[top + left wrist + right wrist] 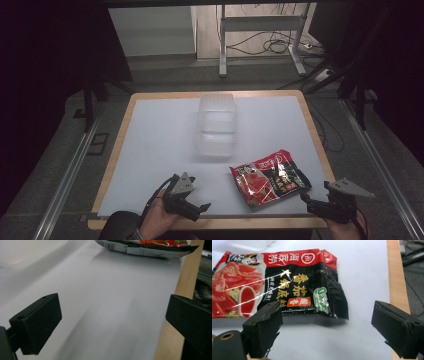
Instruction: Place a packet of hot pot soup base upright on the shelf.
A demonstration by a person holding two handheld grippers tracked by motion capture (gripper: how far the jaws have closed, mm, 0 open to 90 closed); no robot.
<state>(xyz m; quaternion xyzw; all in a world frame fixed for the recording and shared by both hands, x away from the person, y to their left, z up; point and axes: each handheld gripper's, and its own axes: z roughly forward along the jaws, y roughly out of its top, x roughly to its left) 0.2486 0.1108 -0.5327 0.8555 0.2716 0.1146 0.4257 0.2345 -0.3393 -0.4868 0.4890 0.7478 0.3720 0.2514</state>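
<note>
while it lies flat on the white table surface [160, 130], a red and black sauce packet [270, 178] printed with chinese characters and a picture of a red dish sits near the front edge, right of centre, clear of both tools. in the right gripper view the packet [279, 287] fills the space just ahead of the jaws, its black end crumpled and nearest them, and nothing is between the pads. the right gripper [311, 199], held in a hand at the table's front right corner, points toward that black end with its jaws set wide apart and empty, close to the packet but not touching it. the left gripper [200, 206], in the person's other hand at the front edge left of the packet, also has its jaws spread wide around nothing; the left gripper view looks across bare white surface to the packet's barcode edge [140, 247] further off and the table's wooden rim [182, 282]. behind the packet, toward the middle of the table, stands a clear plastic container [216, 125], well apart from both grippers.
</note>
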